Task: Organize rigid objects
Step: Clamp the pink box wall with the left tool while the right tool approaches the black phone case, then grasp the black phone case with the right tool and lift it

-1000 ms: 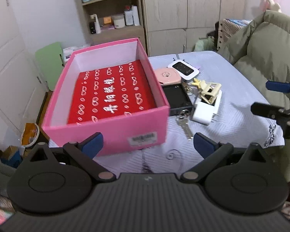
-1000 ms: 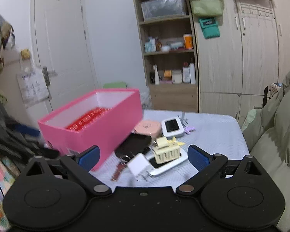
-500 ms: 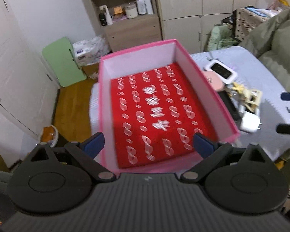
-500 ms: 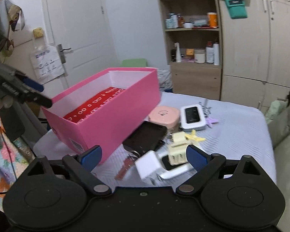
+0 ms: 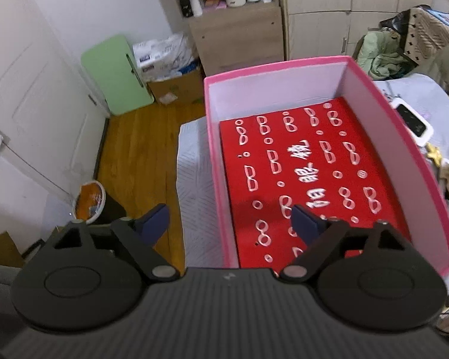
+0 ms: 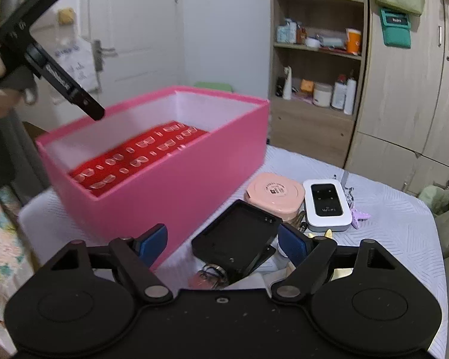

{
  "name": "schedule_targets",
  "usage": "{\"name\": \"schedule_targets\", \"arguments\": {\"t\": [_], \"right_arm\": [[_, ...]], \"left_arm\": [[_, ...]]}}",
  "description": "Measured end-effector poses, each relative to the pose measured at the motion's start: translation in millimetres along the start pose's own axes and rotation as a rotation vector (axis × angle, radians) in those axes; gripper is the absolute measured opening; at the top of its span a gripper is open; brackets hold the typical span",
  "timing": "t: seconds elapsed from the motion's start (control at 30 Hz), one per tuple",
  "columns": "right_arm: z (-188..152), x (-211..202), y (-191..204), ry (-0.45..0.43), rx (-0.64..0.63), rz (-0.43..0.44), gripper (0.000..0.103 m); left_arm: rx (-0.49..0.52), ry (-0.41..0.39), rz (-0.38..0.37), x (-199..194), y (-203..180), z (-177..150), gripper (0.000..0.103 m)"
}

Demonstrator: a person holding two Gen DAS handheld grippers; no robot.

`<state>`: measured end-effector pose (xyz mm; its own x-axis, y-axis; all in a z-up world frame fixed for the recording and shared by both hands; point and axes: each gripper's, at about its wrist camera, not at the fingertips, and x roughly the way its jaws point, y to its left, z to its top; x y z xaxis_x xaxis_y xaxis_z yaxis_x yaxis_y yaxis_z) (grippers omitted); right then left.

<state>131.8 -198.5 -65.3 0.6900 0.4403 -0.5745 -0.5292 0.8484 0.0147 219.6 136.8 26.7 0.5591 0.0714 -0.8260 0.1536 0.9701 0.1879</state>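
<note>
- The left gripper (image 5: pixel 229 223) has its jaws closing, one blue pad outside the left wall of the pink box (image 5: pixel 215 161) and the other over the red lining; the pads are not pressing on the wall as far as the view shows, so it holds nothing.
- The right gripper (image 6: pixel 223 242) also has its jaws closing, still wide, with the black flat case (image 6: pixel 235 233) lying between its fingers; no pad presses on it that I can see, so it is empty-handed.
- Step in hand, by my reading: the left side is going for the box wall to steady it while the right goes for the first item, the black case.
- The next move calls for closing squarely on the case's edges; it leans on a key ring (image 6: pixel 209 272), so it may tip or slide.
- The pink box holds only a red printed sheet (image 5: pixel 308 173) on its floor; none of the items is in it.
- Outside, just beside the box on the pale cloth: a round pink tin (image 6: pixel 274 193), a white Wi-Fi device (image 6: pixel 326 205) and small yellow and lilac clips, all waiting.
</note>
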Motion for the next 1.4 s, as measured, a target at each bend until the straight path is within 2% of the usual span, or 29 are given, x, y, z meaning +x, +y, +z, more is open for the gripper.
{"name": "schedule_targets", "arguments": {"t": [0.1,0.2,0.37,0.4,0.47,0.53,0.6,0.7,0.83,0.93,1.13,1.27,1.33,1.4], "right_arm": [[-1,18,6,0.011,-0.021,-0.072,0.085],[-4,33,11,0.038,-0.034,-0.06,0.084],[-3,43,14,0.067,-0.048,-0.008,0.085],[-2,43,15,0.073,-0.066,-0.004,0.085],[-2,44,17,0.081,-0.107,0.004,0.085],[-2,49,17,0.092,-0.144,0.005,0.085],[0,53,16,0.112,-0.164,-0.029,0.085],[1,53,14,0.115,-0.156,-0.036,0.085],[4,50,9,0.108,-0.144,-0.042,0.086],[5,49,4,0.112,-0.124,-0.075,0.091],[7,49,-16,0.14,0.025,-0.023,0.092],[14,56,-25,0.168,0.085,-0.01,0.092],[17,58,-26,0.19,0.083,-0.001,0.09],[20,60,-32,0.222,0.103,0.023,0.084]], "left_arm": [[-0.017,0.023,-0.002,19,8,3,0.066],[-0.045,0.065,-0.033,39,16,5,0.052],[-0.077,0.089,-0.084,58,18,8,0.045],[-0.077,0.091,-0.088,61,17,8,0.038],[-0.076,0.098,-0.086,66,17,8,0.029],[-0.083,0.098,-0.085,72,17,7,0.024],[-0.084,0.099,-0.082,75,17,5,0.017],[-0.094,0.087,-0.092,77,19,4,0.009],[-0.102,0.032,-0.067,71,21,0,0.005],[-0.1,0.029,-0.073,71,20,-3,0.005],[-0.142,0.025,-0.118,73,29,-7,0.004],[-0.134,0.002,-0.113,71,27,-10,0.003],[-0.135,-0.006,-0.114,70,27,-11,0.003],[-0.134,-0.01,-0.112,68,27,-13,0.003]]}}
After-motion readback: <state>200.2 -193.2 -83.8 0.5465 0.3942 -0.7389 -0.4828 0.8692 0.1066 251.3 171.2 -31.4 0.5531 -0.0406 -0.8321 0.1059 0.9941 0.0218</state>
